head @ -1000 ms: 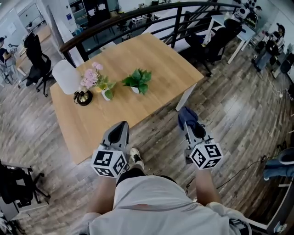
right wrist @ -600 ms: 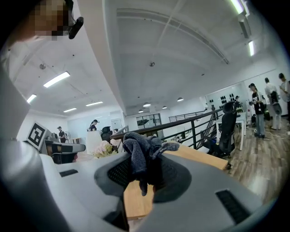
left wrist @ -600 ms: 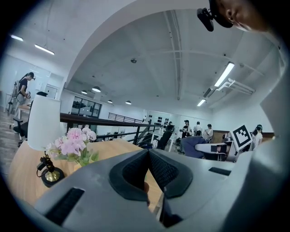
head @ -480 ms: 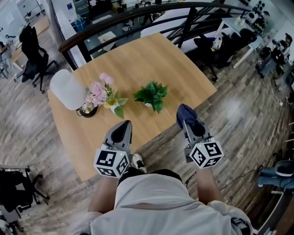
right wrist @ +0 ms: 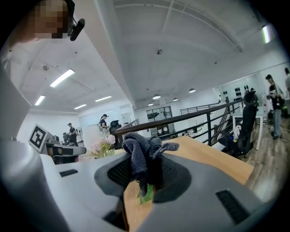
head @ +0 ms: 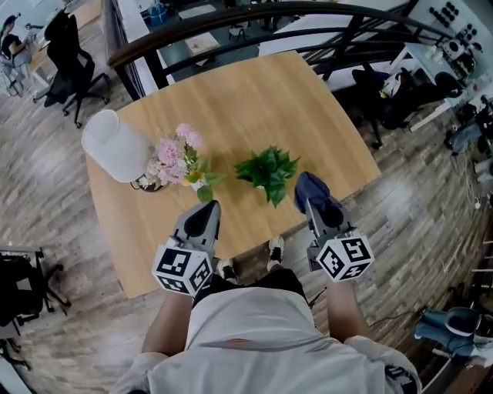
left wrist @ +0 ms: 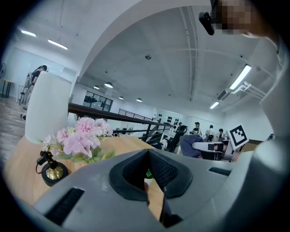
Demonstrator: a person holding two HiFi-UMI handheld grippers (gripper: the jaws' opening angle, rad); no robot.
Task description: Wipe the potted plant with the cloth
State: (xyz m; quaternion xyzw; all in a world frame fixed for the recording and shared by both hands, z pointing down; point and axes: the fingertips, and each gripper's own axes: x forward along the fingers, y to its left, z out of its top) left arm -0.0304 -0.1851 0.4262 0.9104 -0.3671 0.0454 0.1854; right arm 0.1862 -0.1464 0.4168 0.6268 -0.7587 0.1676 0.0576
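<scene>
Room: an open office with a grey wood-plank floor [head: 46, 192], a black metal railing [head: 231, 19] past the table's far edge and black office chairs [head: 65, 46] off the far left corner.
Surface: a light wooden table [head: 231, 100], seen from above by a standing person.
Left gripper [head: 206, 209]: jaws closed together with nothing between them. It hangs over the table's near edge, in front of the flowers.
Right gripper [head: 310, 202]: jaws clamped on a crumpled dark blue-grey cloth [head: 310, 188], which bunches up above the pads [right wrist: 113, 174]. It hangs over the near edge, right of the plant.
Task plant: a small leafy green potted plant [head: 268, 171] stands close to the middle of the near edge, between the two grippers. The cloth appears just beside its right leaves; whether they touch cannot be told.
Neighbours: a pink flower arrangement [head: 176, 158] stands left of the plant, slightly apart from it. A white cylindrical lampshade [head: 114, 145] sits beside the flowers, toward the left corner, with a black and brass base [left wrist: 53, 171] under it.
In the way: the flowers stand close on the plant's left side.
</scene>
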